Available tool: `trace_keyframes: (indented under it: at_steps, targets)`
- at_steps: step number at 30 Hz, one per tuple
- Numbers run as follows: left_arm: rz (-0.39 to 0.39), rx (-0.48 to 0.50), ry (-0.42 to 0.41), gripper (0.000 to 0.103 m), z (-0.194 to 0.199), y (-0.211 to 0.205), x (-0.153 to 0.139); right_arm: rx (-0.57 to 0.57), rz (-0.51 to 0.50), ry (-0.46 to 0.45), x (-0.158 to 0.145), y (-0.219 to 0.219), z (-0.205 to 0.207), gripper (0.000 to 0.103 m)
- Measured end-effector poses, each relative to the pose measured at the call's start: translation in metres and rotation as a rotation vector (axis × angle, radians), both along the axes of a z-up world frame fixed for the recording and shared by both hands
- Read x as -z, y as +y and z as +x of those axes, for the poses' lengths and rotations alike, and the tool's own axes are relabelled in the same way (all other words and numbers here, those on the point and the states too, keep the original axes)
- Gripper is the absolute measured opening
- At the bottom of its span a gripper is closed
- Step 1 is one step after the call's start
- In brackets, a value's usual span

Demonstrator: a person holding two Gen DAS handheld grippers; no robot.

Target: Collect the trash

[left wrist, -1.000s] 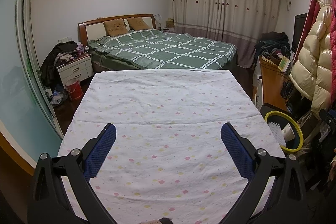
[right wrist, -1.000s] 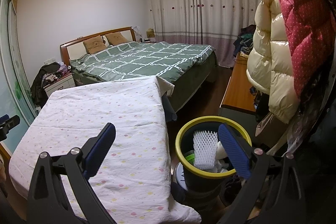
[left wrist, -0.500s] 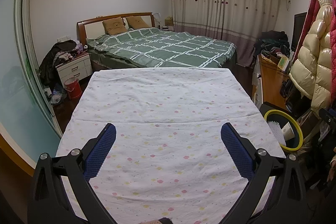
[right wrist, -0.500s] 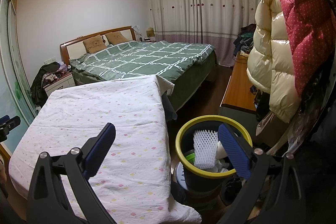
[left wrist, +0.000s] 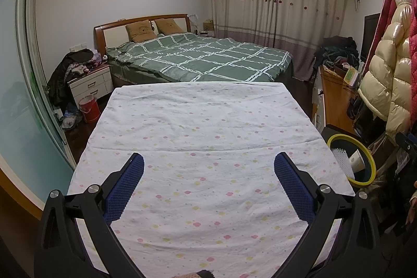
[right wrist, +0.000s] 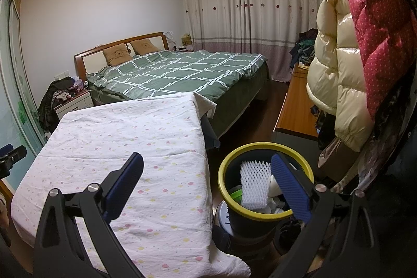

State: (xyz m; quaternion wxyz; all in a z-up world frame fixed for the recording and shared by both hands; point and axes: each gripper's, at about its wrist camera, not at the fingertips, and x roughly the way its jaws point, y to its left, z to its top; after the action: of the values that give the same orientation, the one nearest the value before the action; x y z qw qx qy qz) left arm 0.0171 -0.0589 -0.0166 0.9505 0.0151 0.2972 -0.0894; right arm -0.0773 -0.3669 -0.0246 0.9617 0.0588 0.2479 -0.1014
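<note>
A dark trash bin with a yellow rim (right wrist: 265, 147) stands on the floor right of the white flowered table cover (right wrist: 130, 147). It holds a white foam net (right wrist: 254, 184) and other white scraps. The bin also shows in the left wrist view (left wrist: 365, 155) at the right edge. My left gripper (left wrist: 208, 184) is open and empty above the table cover (left wrist: 208, 134). My right gripper (right wrist: 207, 186) is open and empty, between the table edge and the bin. No loose trash shows on the cover.
A green checked bed (left wrist: 203, 59) lies beyond the table. A white nightstand (left wrist: 90, 85) and a red bucket (left wrist: 90, 108) are at the left. A wooden desk (right wrist: 297, 106) and hanging puffy coats (right wrist: 338, 56) crowd the right side.
The left wrist view has shifted slightly, with the table now a little lower in frame. The right gripper has hardly moved. Both stay open.
</note>
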Motion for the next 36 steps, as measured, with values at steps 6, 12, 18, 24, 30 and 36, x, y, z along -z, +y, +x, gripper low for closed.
trace_keyframes:
  at_steps: [6,12,18,24,30,36]
  targets:
    - [0.002,0.002,0.004,0.098,0.0,-0.002,0.003,0.0,0.001,0.003,0.003,0.0,0.001,0.094]
    - [0.003,0.004,0.01,0.098,0.0,-0.004,0.007,0.001,0.002,0.007,0.005,0.0,0.002,0.094]
    - [-0.002,0.015,0.019,0.098,0.003,-0.004,0.007,0.001,0.002,0.009,0.006,0.0,0.003,0.094]
    - [-0.011,0.026,0.024,0.098,0.004,-0.004,0.007,0.001,0.003,0.009,0.007,0.0,0.003,0.094]
    - [-0.009,0.029,0.026,0.098,0.006,-0.004,0.006,0.0,0.003,0.012,0.008,0.0,0.004,0.094]
    - [-0.015,0.033,0.037,0.098,0.009,-0.005,0.006,-0.001,0.004,0.015,0.011,0.0,0.005,0.094]
